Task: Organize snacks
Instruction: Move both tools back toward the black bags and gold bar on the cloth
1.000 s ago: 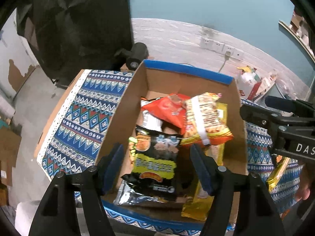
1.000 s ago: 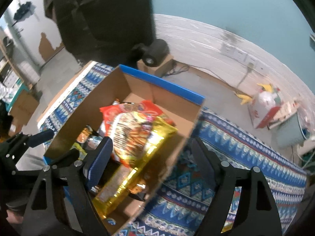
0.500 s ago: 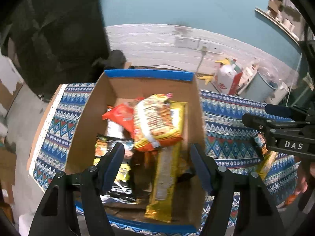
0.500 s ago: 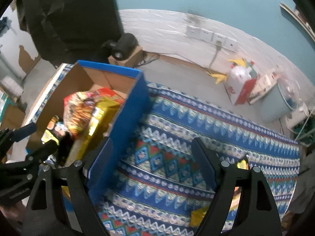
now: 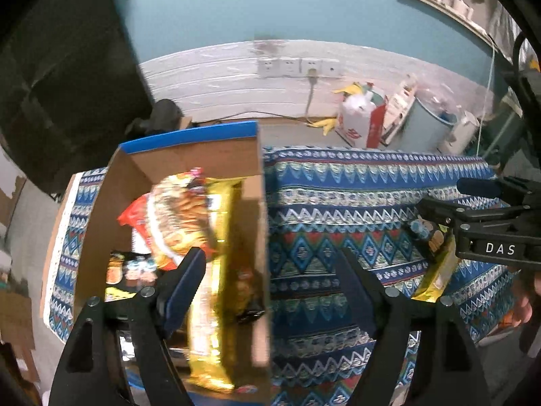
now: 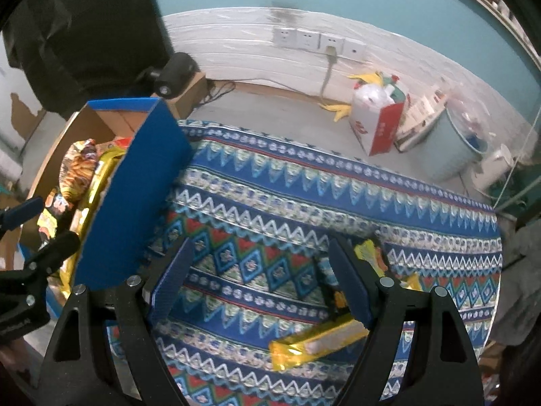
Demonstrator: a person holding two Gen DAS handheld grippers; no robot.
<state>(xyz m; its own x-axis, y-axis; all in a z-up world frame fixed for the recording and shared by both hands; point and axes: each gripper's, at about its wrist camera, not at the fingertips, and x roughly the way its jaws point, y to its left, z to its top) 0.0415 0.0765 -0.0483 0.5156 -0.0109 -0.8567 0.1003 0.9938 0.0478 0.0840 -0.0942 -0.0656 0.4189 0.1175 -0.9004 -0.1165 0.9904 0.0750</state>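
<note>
Between the right claw's (image 6: 263,277) spread fingers and just past its right fingertip lies 1 gold snack packet (image 6: 318,341) on the patterned cloth (image 6: 304,196), not yet boxed; nothing is pinched. Off to that claw's left stands the cardboard box (image 6: 132,203), already stacked with several packets, a gold one (image 5: 216,270) and an orange one (image 5: 175,216) on top. Over the box's right wall hangs the left claw (image 5: 270,287), its jaws opening and empty. By my reading most sorting is done; at least this 1 packet remains.
</note>
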